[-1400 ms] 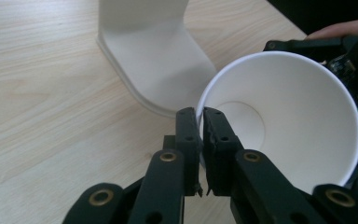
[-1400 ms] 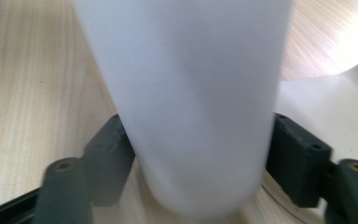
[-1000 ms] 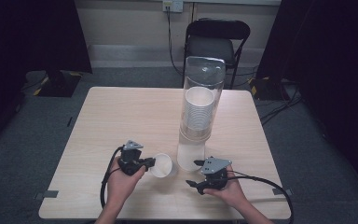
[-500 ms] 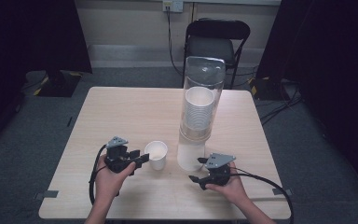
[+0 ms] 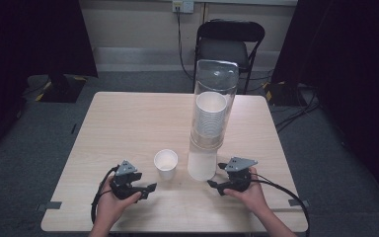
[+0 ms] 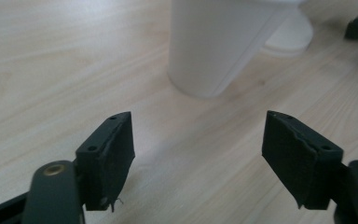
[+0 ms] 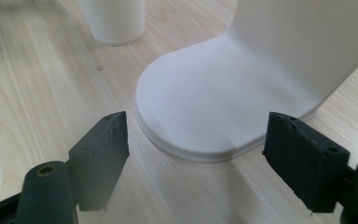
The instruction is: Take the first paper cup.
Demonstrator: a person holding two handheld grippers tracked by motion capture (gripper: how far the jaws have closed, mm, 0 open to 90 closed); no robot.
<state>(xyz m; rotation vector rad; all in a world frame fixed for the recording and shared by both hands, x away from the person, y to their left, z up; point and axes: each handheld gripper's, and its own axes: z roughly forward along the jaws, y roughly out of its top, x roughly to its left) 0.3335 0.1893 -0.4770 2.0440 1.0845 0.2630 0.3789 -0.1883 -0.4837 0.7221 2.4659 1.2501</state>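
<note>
High view: a paper cup [image 5: 166, 163] is standing upright near the table's [image 5: 128, 118] front edge, just left of the cup dispenser [image 5: 208, 123]. The left gripper [image 5: 147, 188] is sitting apart from it, jaws just opened.
Left gripper view: nothing is lying between the wide jaws; backing straight off is advisable, so the cup is not tipped.
Right gripper view: the right gripper [image 7: 196, 158] is hanging open, empty, facing the dispenser's base.

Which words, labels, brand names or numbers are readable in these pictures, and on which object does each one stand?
No text can be read anywhere.
The paper cup is plain white, with no print.
The cup dispenser shows no label on its clear tube or white base.
The table has bare wood grain.
The left tongs and right tongs carry no marking.
</note>
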